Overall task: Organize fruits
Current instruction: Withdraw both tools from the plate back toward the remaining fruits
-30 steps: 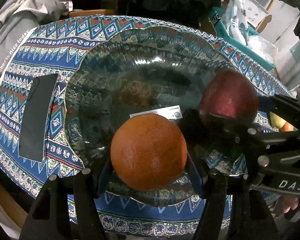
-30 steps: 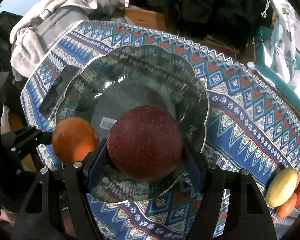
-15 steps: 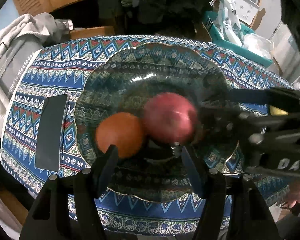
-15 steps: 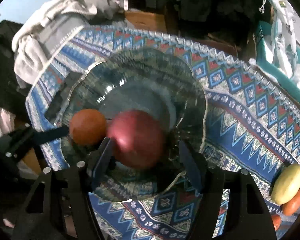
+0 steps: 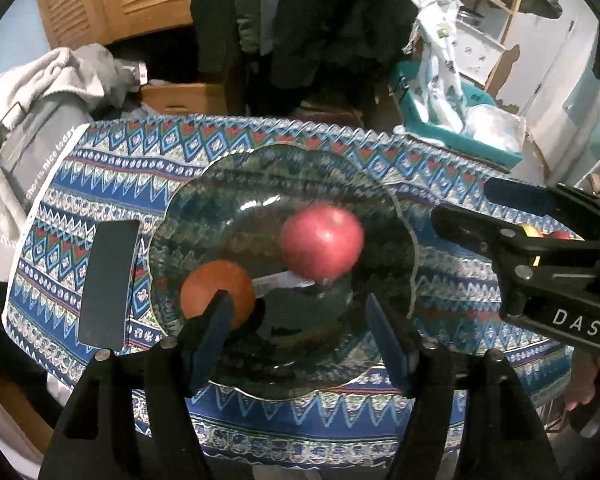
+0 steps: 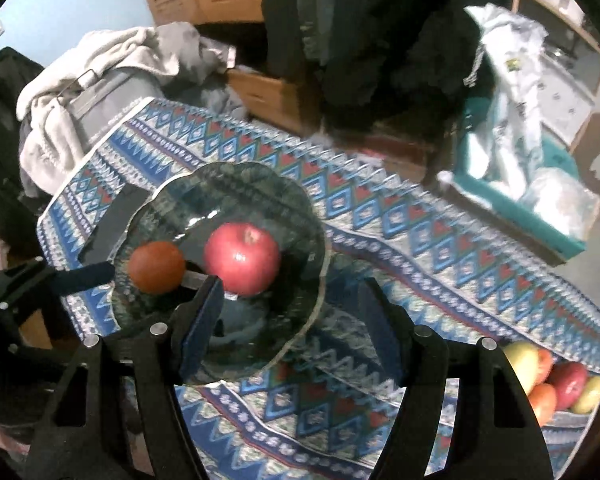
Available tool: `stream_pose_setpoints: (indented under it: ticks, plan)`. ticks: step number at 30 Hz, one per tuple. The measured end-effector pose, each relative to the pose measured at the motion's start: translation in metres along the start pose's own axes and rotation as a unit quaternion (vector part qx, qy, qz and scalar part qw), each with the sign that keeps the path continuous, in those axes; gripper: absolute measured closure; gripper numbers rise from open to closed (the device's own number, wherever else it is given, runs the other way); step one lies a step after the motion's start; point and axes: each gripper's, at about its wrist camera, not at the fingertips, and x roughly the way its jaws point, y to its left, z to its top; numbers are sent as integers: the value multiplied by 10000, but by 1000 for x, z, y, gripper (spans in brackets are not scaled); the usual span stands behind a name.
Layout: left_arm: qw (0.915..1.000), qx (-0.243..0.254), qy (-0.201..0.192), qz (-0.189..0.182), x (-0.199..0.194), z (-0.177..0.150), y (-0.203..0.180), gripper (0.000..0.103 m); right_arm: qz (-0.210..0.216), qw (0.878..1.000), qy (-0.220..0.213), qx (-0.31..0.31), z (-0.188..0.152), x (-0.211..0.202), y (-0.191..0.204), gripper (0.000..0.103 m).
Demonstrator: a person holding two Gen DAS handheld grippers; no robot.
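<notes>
Left claw (image 5: 296,332): fingers spread wide, nothing held, poised above the near rim of the glass bowl (image 5: 400,216). Right claw (image 6: 290,320): fingers likewise spread and holding nothing, above the bowl's near right edge, level with the left claw.

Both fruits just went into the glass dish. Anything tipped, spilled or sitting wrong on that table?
Nothing stands out. The orange and red apple sit side by side inside the glass dish, which lies flat on the patterned cloth. Both the left gripper and right gripper are open and empty. Remaining fruit waits at the cloth's right edge.
</notes>
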Motion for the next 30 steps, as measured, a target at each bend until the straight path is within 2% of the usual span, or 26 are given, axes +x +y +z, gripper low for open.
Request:
stream_pose_setpoints:
  ticks: [6,14,18,25,26,30]
  plan:
    - [9997,126,-166,-86,-16,6,-18,29,-189,9993,-277,141,-4,-34,-18,32]
    - [9984,266,-476,-150,-43,14,-39,22,-304,9955,-741,507,-12,-84,-47,26]
    - [9974,387,-592,-118,-54,17,-50,22,-412,9924,-940,682,-18,-107,-62,21]
    - [9947,642,-798,34,-71,19,-71,20,-599,9871,-1250,800,-36,-146,-84,19]
    - [9941,690,-837,26,-75,19,-76,17,-621,9867,-1265,809,-39,-150,-87,18]
    - [9921,833,-933,-29,-84,20,-91,16,-811,9839,-1366,815,-50,-168,-100,18]
